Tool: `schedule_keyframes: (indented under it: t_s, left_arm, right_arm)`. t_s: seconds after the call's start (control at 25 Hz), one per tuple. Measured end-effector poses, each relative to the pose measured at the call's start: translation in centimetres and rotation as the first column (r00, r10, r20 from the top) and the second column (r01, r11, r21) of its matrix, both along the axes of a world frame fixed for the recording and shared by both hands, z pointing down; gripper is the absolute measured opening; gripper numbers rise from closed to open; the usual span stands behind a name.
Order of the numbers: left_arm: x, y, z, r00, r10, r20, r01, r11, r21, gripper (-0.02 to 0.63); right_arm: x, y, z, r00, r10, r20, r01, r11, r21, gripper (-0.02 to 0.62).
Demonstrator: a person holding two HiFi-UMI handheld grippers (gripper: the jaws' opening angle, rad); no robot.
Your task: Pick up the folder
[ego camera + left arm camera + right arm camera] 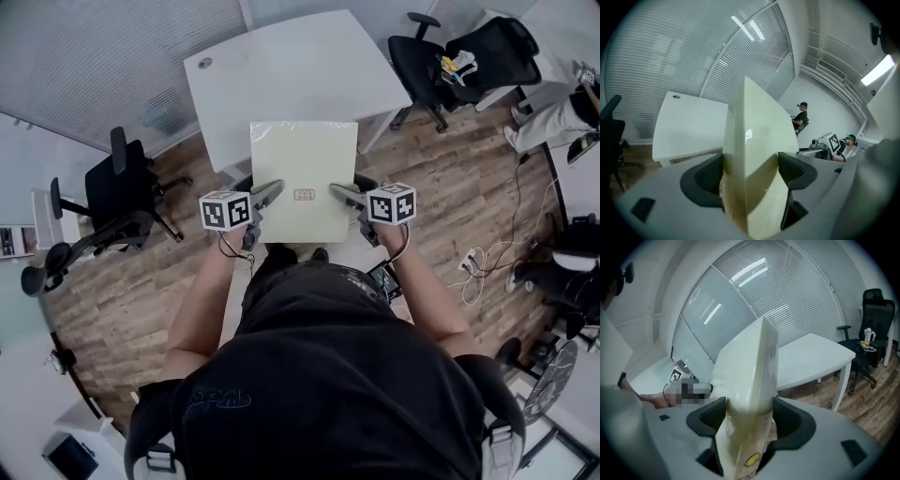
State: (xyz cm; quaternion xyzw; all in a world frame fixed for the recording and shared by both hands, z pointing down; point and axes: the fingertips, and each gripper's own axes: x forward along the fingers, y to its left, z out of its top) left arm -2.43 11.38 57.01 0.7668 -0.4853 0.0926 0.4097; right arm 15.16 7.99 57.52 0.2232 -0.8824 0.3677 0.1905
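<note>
While each tool bites one side of it, the folder (pixel 303 159) hangs level in front of the person, off the tabletop (pixel 281 75) and just out from its near edge. The left tool (pixel 269 195) is clamped on the folder's left edge and the right tool (pixel 341 194) on its right edge. Both grips sit toward the end closest to the person, so neither hand is nearer than the other.

The folder's slightly longer side runs away from the person toward the tabletop. From above, its far end overlaps the near edge. It seems to float clear rather than rest there, though the steep downward angle makes that hard to confirm.

The folder is a pale cream, nearly square sleeve with a smooth, faintly glossy skin and a small reddish label (pixel 305 195) at its middle. In both tool views it appears edge-on as a thin, stiff wedge pinched between dark, ribbed rubber pads, and the right tool view shows a small yellow dot (pixel 751 458) low on it.

The tabletop is plain white with a curved far side. Around it lie a wood-plank floor (pixel 450 187) and black office chairs (pixel 112 211).
</note>
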Motion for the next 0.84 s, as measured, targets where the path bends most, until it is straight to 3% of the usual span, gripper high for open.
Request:
schedule_keyframes:
  t_s: [0.84]
  left_arm:
    - [2.9,3.7,-0.2,0.999,-0.032,0.006,0.032,0.999,0.013,0.373]
  right_arm:
    - [2.8,3.2,-0.1,1.0,-0.027,0.007,0.027,1.0,0.009,0.325]
